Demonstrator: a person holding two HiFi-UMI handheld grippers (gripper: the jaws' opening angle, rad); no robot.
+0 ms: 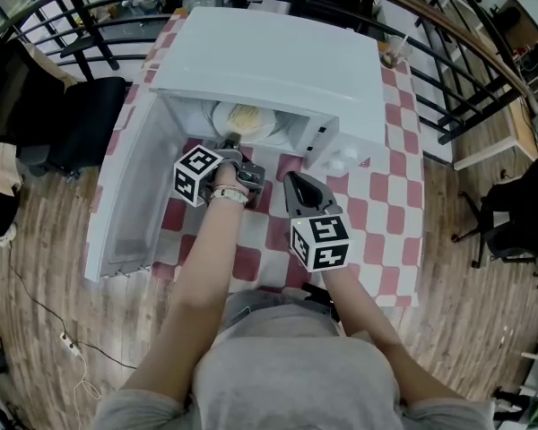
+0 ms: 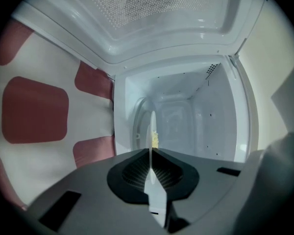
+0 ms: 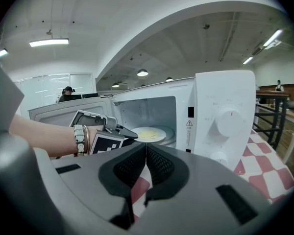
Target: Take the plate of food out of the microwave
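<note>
A white microwave point(image 1: 278, 70) stands open on the checked table, its door point(image 1: 125, 195) swung out to the left. Inside lies a white plate point(image 1: 242, 119) with pale yellow food. My left gripper point(image 1: 230, 143) reaches into the opening and is shut on the plate's near rim. In the left gripper view the plate point(image 2: 152, 131) shows edge-on between the jaws, with the food point(image 2: 155, 140) just beyond the left gripper point(image 2: 151, 153). My right gripper point(image 1: 291, 179) hovers in front of the microwave, shut and holding nothing. The right gripper view shows the plate point(image 3: 149, 133) and the left gripper point(image 3: 132, 132) beyond the right gripper point(image 3: 146, 146).
The microwave's control panel with two dials point(image 3: 230, 124) is at the right of the opening. The red and white checked cloth point(image 1: 377, 204) covers the table. A railing point(image 1: 448, 70) runs behind and to the right; a black chair point(image 1: 90, 115) stands at the left.
</note>
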